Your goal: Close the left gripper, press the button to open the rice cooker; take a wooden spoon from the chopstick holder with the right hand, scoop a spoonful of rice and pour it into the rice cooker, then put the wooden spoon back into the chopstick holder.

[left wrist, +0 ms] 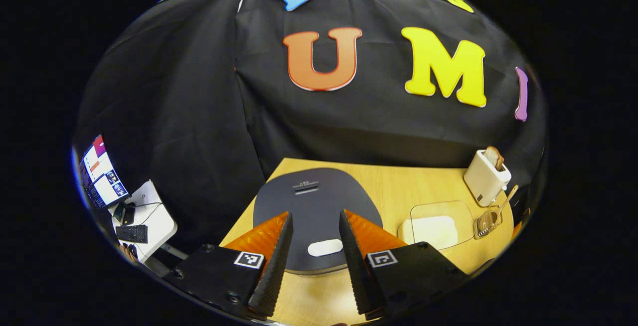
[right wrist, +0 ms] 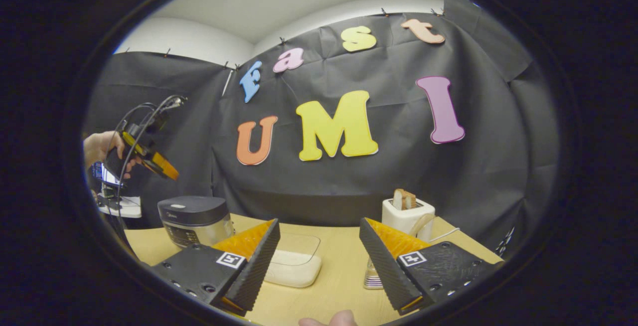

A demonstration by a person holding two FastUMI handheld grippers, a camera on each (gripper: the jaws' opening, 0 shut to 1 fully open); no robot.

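Observation:
In the left gripper view I look down on the closed dark grey rice cooker [left wrist: 314, 201], its white oval button [left wrist: 325, 247] at the lid's near edge. My left gripper [left wrist: 315, 266] hangs open above it, the button showing between the fingers. Right of the cooker a clear box of rice [left wrist: 433, 229] lies beside the wire chopstick holder [left wrist: 486, 222], which holds the wooden spoon [left wrist: 508, 199]. My right gripper [right wrist: 319, 271] stands open over the table, with nothing between its fingers. Ahead of it are the rice box [right wrist: 294, 266] and the holder [right wrist: 371, 277], partly behind the right finger. The cooker [right wrist: 194, 219] sits at the left.
A white toaster [left wrist: 486, 176] with a slice of bread stands behind the holder, also seen as the toaster [right wrist: 407, 214] in the right gripper view. A hand [right wrist: 102, 146] holds the left gripper [right wrist: 167, 169] high above the cooker. A side table with a monitor [left wrist: 102, 174] stands off to the left.

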